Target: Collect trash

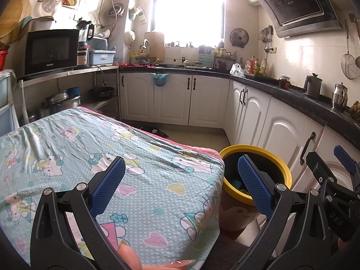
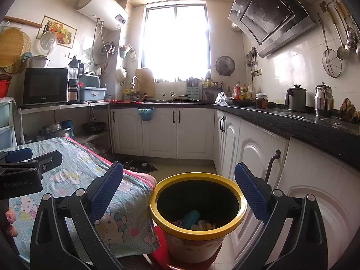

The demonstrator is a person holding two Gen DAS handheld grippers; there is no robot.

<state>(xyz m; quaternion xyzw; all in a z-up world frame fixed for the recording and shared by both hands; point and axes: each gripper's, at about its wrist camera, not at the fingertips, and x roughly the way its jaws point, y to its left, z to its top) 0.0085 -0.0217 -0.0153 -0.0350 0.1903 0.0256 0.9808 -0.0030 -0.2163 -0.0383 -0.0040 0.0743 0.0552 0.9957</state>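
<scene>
A yellow-rimmed trash bin (image 2: 198,216) stands upright on the floor, its round mouth facing up, just beside a table draped in a blue cartoon-cat cloth (image 1: 101,162) and close to white cabinet doors (image 2: 254,157). Inside the bin, at the bottom, lies the trash (image 2: 193,220): a teal piece whose long axis tilts up toward the right, resting on pale and yellow scraps.

The right gripper (image 2: 178,194) hovers above the bin with its blue fingers (image 2: 106,193) spread wide and empty; the bin's mouth lies between them, the trash below and untouched. The left gripper (image 1: 181,185) hangs over the table's corner, its fingers also released and holding nothing, with the bin showing behind its right finger.

Readable writing is scarce: "DAS" on the right gripper's black frame in the left view, and a brand beginning "Gal" on the black microwave (image 2: 45,86). A dark counter (image 2: 292,119) carries a kettle, a pot and bottles.
</scene>
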